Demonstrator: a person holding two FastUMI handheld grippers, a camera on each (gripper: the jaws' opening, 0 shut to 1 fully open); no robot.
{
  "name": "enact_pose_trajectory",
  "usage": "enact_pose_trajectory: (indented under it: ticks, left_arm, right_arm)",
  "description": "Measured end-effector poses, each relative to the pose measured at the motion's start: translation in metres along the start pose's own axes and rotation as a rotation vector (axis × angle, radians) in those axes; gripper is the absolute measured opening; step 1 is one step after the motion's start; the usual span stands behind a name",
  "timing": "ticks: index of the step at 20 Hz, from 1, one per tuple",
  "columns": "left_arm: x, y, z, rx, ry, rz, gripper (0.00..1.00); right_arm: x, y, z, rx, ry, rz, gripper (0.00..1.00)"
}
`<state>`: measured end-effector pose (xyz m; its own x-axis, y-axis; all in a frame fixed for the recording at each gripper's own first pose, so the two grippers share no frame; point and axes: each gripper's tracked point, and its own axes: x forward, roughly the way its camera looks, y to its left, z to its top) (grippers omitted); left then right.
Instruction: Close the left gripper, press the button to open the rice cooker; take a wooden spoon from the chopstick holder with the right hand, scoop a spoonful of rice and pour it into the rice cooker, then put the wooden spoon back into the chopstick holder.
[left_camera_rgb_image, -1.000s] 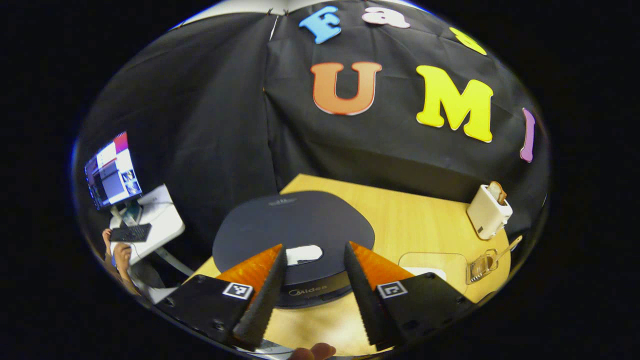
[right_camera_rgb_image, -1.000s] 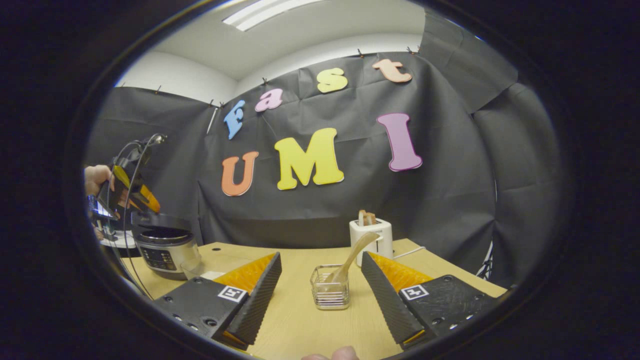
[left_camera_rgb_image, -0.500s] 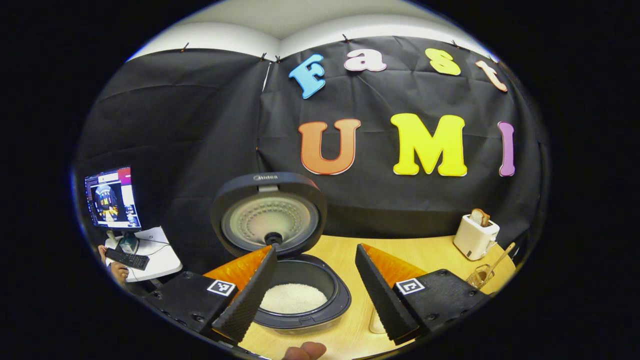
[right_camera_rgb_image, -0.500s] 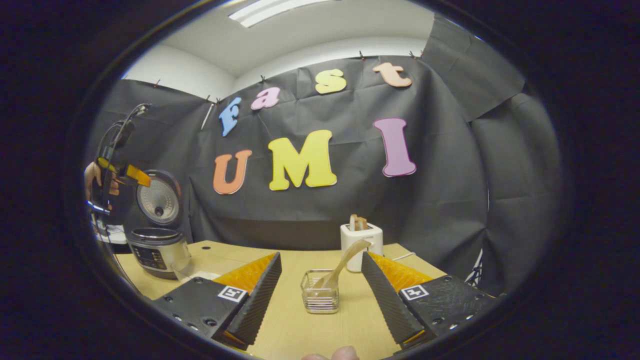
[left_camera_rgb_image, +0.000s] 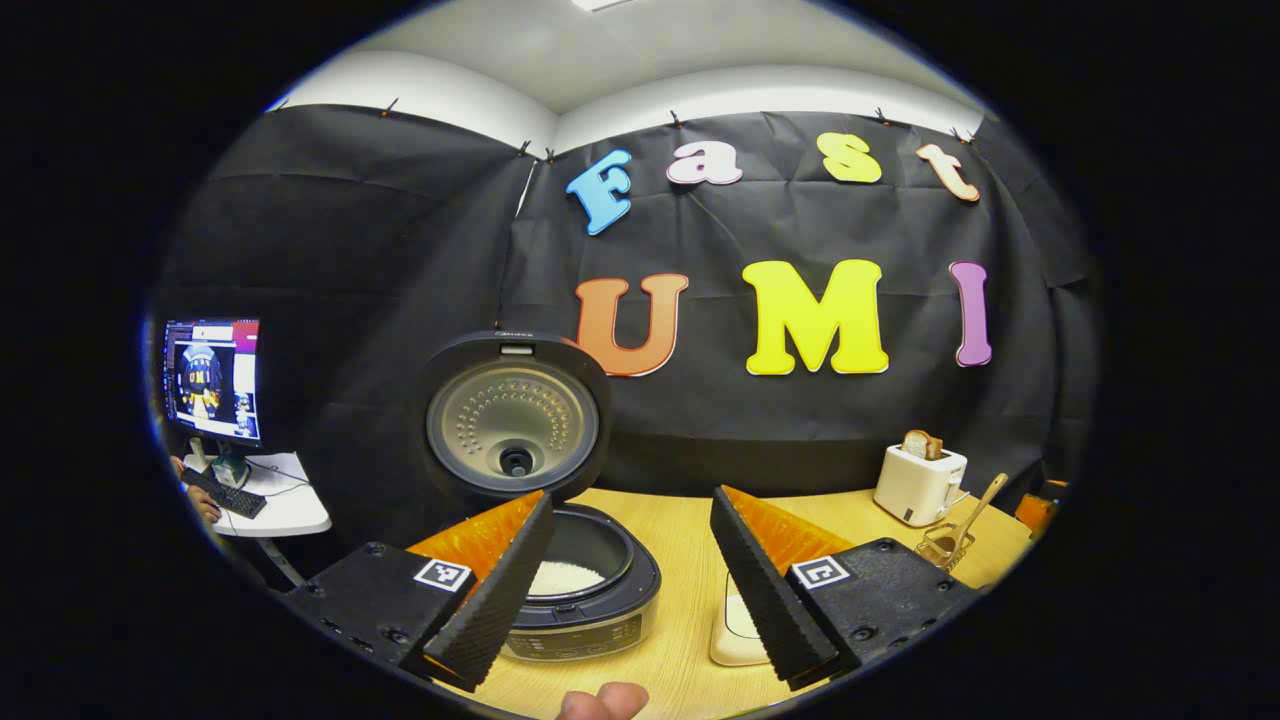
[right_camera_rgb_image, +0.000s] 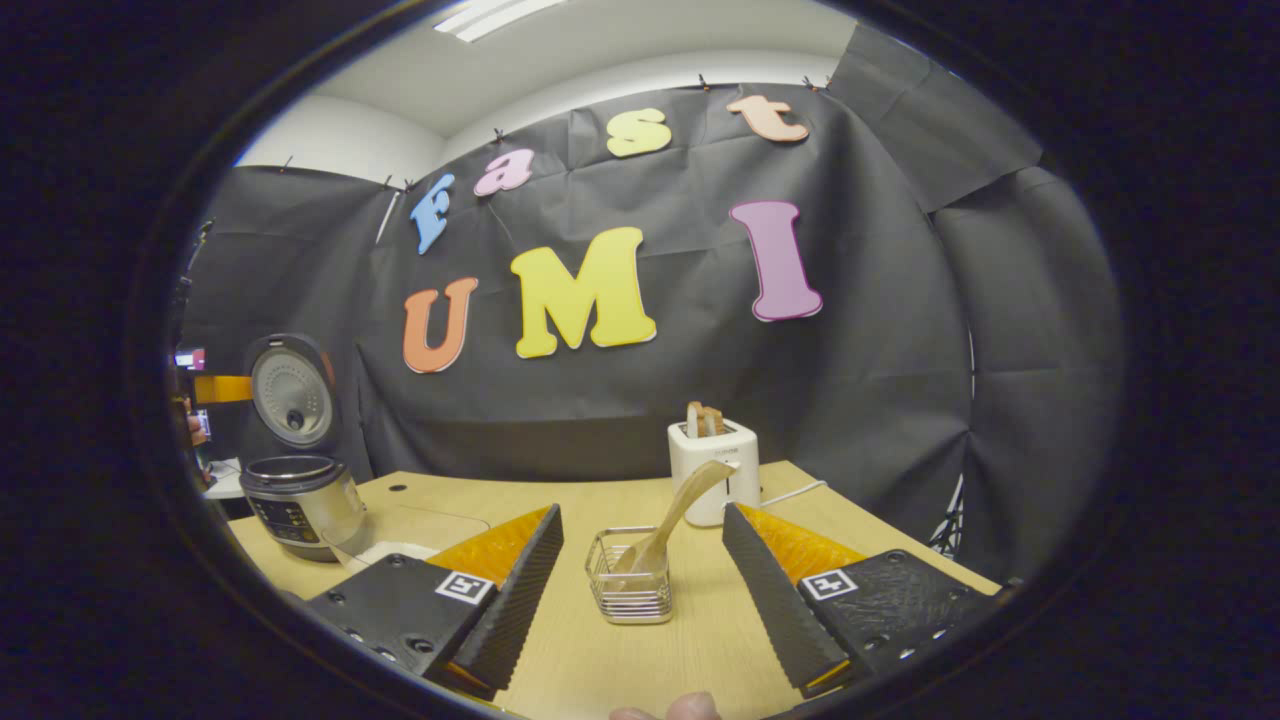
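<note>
right tool (right_camera_rgb_image: 640, 590) apart | left tool (left_camera_rgb_image: 625, 575) apart | rice cooker (left_camera_rgb_image: 585, 590) partly hidden by finger

The light wooden surface (right_camera_rgb_image: 690, 650) carries a rice cooker (right_camera_rgb_image: 298, 500) at its left end, lid standing open. Just beside the cooker lies a shallow container of rice (right_camera_rgb_image: 395, 547). Near the middle stands a wire chopstick holder (right_camera_rgb_image: 628, 590) with a wooden spoon (right_camera_rgb_image: 680, 512) leaning in it. Behind the holder sits a white toaster (right_camera_rgb_image: 713, 470).
</note>
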<state>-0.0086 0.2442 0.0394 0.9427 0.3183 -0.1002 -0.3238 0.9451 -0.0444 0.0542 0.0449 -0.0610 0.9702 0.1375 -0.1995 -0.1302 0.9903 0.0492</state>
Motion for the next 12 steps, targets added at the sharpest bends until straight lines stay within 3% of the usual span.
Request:
enact_pose_trajectory:
  ticks: [2,3,5,11,12]
  left_arm:
    - [-0.007,-0.012,-0.003,0.018,-0.022,-0.028,1.0]
    - [-0.009,-0.014,-0.006,0.037,-0.029,-0.033,1.0]
    - [-0.012,-0.02,-0.009,0.066,-0.049,-0.039,1.0]
    - [-0.016,-0.036,-0.025,0.027,-0.069,-0.067,1.0]
    - [-0.016,-0.036,-0.026,0.032,-0.066,-0.068,1.0]
  right_arm:
    - [0.011,-0.001,-0.003,0.008,0.026,-0.009,0.95]
    - [0.017,-0.003,-0.007,0.014,0.042,-0.015,0.91]
    - [0.029,-0.006,-0.011,0.032,0.066,-0.028,0.96]
    - [0.068,-0.015,-0.032,0.031,0.136,-0.056,0.92]
    - [0.075,-0.017,-0.035,0.032,0.15,-0.061,0.96]
